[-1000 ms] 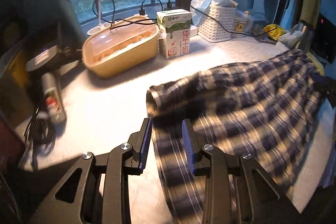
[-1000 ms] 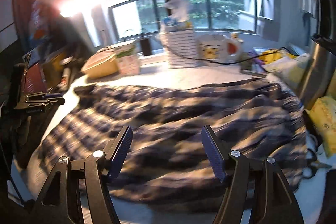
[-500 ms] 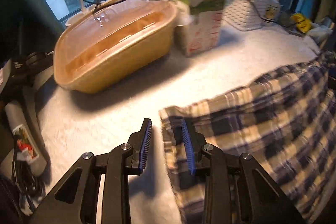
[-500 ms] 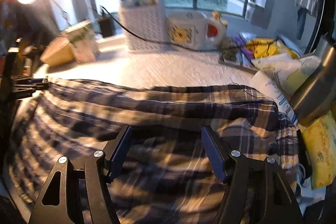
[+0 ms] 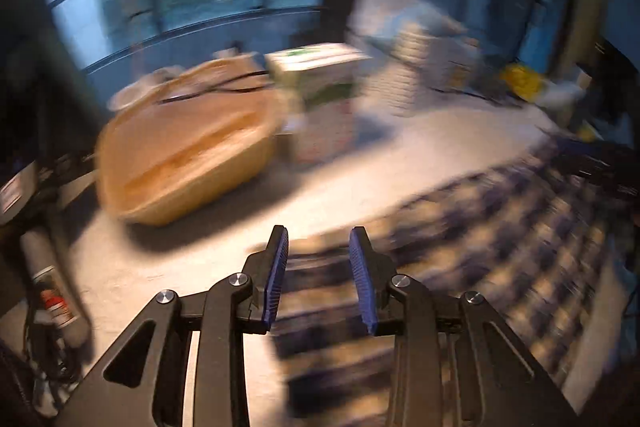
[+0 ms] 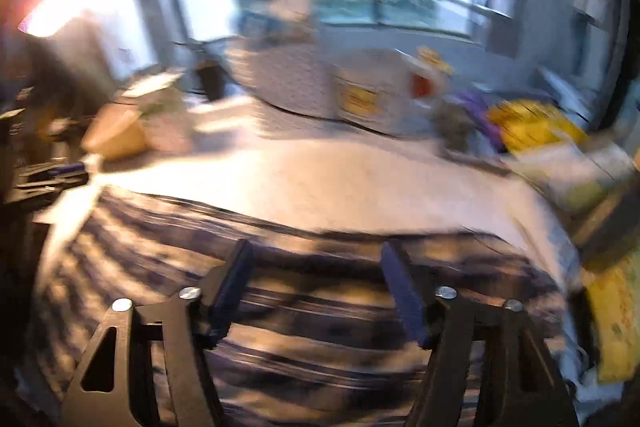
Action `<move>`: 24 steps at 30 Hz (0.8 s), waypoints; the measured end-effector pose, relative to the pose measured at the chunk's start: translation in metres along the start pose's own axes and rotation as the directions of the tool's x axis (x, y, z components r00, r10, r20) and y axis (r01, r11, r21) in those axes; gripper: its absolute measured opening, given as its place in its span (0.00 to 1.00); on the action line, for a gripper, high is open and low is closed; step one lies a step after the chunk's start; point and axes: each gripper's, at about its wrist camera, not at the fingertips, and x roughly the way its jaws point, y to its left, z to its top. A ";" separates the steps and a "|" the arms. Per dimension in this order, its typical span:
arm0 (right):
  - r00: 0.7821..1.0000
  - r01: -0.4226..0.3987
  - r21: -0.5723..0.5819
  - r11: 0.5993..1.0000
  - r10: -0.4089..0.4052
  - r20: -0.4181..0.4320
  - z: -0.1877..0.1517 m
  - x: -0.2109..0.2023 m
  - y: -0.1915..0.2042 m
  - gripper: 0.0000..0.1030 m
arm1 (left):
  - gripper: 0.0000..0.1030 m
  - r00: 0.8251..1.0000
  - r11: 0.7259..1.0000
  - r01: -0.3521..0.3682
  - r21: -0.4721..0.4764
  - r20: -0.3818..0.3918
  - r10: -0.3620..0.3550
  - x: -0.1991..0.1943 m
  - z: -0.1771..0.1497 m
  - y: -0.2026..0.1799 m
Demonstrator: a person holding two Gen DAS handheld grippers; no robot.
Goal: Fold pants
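The blue and cream plaid pants [image 5: 500,247] lie spread on the white padded table [image 5: 360,167]; both views are motion-blurred. My left gripper [image 5: 318,233] hovers over the pants' left corner, which shows in the gap between its blue pads, and its jaws stand apart. In the right wrist view the pants [image 6: 140,267] fill the lower half. My right gripper [image 6: 317,247] is above their far edge and its jaws are closing, with cloth showing between them but no pad seen pressing on it.
A yellow lidded tub [image 5: 188,147], a drink carton [image 5: 320,95] and a white basket [image 5: 404,75] stand at the back by the window. A spray can [image 5: 48,291] lies at the left edge. Yellow bags [image 6: 532,127] crowd the right side.
The left gripper shifted so the pants' corner now lies between its fingers, with the tub farther off. The right gripper's jaws narrowed and it moved up to the pants' far edge.
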 end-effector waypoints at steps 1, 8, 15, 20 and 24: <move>0.999 -0.028 -0.027 0.999 0.028 -0.019 0.002 0.005 0.010 0.52 | 0.31 1.000 0.999 0.025 0.045 -0.014 -0.024 0.005 -0.002 -0.011; 0.989 -0.078 -0.174 0.982 0.054 -0.139 0.019 0.047 0.048 0.52 | 0.31 0.997 0.998 0.028 0.054 -0.078 -0.024 0.034 -0.003 -0.010; 0.962 -0.173 -0.309 0.935 0.093 -0.257 0.029 0.079 0.056 0.43 | 0.31 0.999 1.000 0.014 0.006 -0.044 -0.014 0.020 -0.007 0.009; 0.961 -0.138 -0.384 0.913 0.029 -0.275 0.021 0.102 0.067 0.06 | 0.31 0.999 1.000 0.001 -0.012 -0.045 -0.001 0.020 -0.015 0.015; 0.983 -0.060 -0.387 0.920 -0.013 -0.183 0.039 0.100 0.069 0.01 | 0.31 0.999 1.000 -0.002 -0.031 -0.043 0.000 0.021 -0.016 0.019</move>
